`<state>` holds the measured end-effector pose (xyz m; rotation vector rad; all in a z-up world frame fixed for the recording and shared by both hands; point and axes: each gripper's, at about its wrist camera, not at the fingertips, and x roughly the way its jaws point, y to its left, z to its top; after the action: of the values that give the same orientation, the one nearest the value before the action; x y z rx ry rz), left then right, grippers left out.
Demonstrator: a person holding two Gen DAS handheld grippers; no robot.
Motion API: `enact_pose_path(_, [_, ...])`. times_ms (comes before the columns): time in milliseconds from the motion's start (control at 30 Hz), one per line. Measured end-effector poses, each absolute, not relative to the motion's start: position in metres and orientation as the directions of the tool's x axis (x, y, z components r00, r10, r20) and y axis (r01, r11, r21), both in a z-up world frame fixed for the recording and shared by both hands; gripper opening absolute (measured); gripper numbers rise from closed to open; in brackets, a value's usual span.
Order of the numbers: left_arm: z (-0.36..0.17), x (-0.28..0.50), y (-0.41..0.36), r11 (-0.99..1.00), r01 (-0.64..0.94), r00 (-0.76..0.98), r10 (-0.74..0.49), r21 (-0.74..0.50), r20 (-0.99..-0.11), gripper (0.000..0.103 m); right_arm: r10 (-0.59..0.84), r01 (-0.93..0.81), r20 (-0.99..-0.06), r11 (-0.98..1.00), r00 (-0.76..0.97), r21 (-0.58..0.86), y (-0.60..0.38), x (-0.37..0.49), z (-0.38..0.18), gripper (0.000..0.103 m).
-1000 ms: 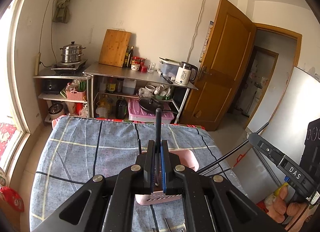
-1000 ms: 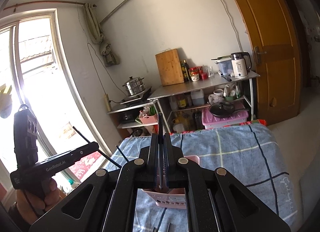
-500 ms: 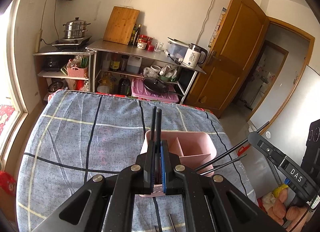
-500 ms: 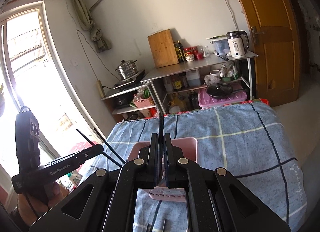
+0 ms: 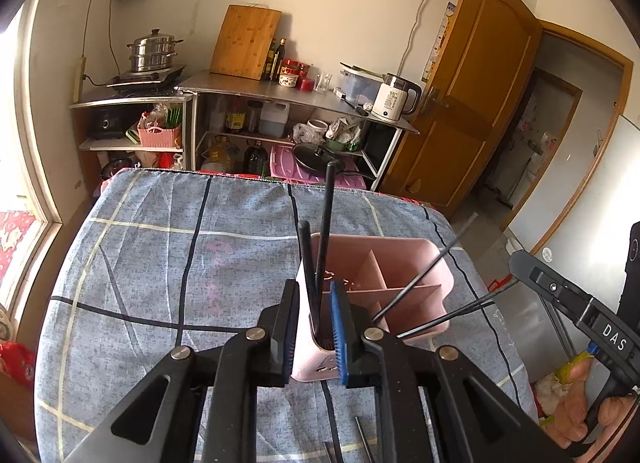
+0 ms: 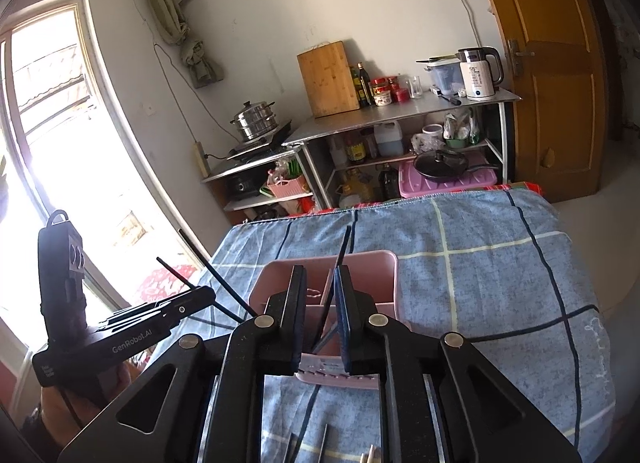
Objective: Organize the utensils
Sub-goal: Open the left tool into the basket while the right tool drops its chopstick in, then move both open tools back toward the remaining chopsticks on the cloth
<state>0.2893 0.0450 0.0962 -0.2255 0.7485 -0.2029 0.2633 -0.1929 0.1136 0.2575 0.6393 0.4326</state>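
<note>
A pink utensil holder (image 5: 404, 263) with divided compartments stands on the blue checked cloth; it also shows in the right wrist view (image 6: 360, 263). My left gripper (image 5: 315, 299) is open over its near left compartment, and two black chopsticks (image 5: 324, 223) stand loose between the jaws, their lower ends in the holder. My right gripper (image 6: 322, 287) is open above the holder, with a black chopstick (image 6: 338, 263) leaning between its jaws into a compartment. Two more black chopsticks (image 5: 432, 267) lean in the right compartment.
The table is covered by a blue checked cloth (image 5: 168, 263). Loose utensils lie at the near edge (image 6: 324, 443). Behind stand metal shelves with a kettle (image 5: 394, 97), a cutting board (image 5: 245, 41) and a steamer pot (image 5: 152, 49). A wooden door (image 5: 472, 83) is at the right.
Both grippers have opened and let their chopsticks go into the pink holder. Both have moved down and closer to the holder.
</note>
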Motion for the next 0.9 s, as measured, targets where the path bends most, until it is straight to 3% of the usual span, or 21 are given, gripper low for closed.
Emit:
enact_pose_path(533, [0.082, 0.187, 0.049, 0.961, 0.115, 0.768, -0.247, -0.251, -0.591, 0.022, 0.443, -0.330, -0.484, 0.894, 0.754, 0.304, -0.216, 0.180, 0.103, 0.016])
enact_pose_path(900, [0.032, 0.124, 0.037, 0.959, 0.123, 0.722, -0.262, -0.255, -0.640, 0.022, 0.443, -0.336, -0.561, 0.896, 0.699, 0.290, -0.215, 0.123, 0.059, 0.016])
